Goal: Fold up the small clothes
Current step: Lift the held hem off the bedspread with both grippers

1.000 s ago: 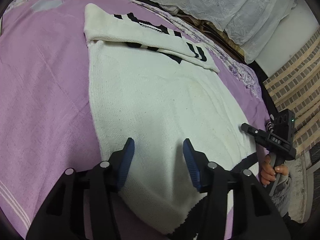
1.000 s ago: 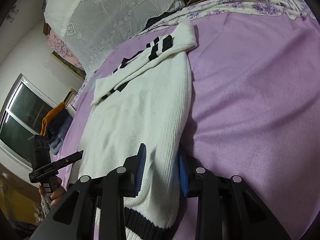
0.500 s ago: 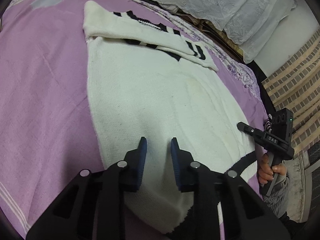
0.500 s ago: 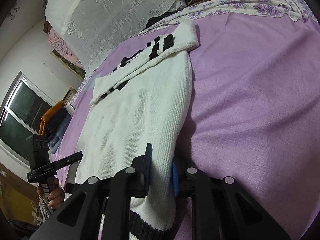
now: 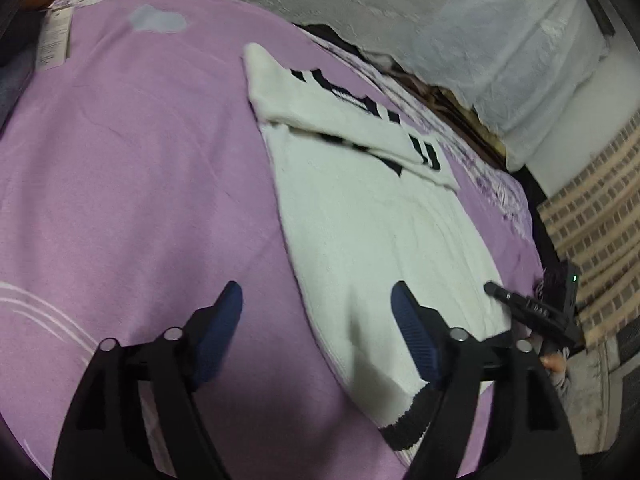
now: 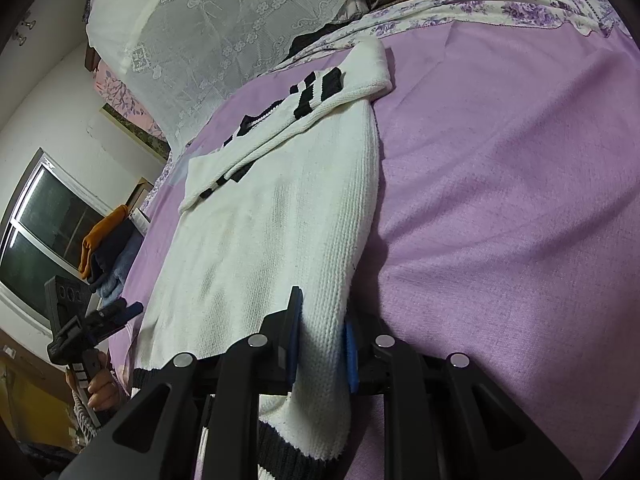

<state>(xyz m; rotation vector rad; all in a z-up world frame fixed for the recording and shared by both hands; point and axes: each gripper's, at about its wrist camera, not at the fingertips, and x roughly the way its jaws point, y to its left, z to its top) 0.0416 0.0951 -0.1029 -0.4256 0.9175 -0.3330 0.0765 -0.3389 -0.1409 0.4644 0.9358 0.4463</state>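
White knit sweater [image 5: 372, 232] lay flat on the purple bed cover [image 5: 132, 200], body spread out, black hem band at the near end. One sleeve was folded across the sweater's top, black stripes showing on it (collar area partly hidden under that sleeve).

Left tool [image 5: 316, 320] stood wide, jaws having just been opening, nothing pressed between the pads. Its left finger hung over bare bed cover just off the sweater's left edge, its right finger over the sweater's lower body; that edge ran between them, not gripped. View blurred, contact with the cloth unclear.

Right tool [image 6: 322, 344] was narrow and clamped on the sweater's right edge near the hem; the knit bunched between the blue pads [image 6: 294, 340] and draped down past them. In the left wrist view the right tool [image 5: 528, 308] sat at the sweater's lower right corner, a hand [image 5: 554, 362] partly visible under it. In the right wrist view the left tool [image 6: 100, 320] showed off the sweater's lower left, held by a hand [image 6: 100, 392].

Beyond the sweater's top: lace-covered white pillows [image 6: 224, 24] and a floral sheet [image 6: 500, 8]. Folded clothes stack [image 6: 104, 248] off the sweater's left, near a window [image 6: 40, 232].
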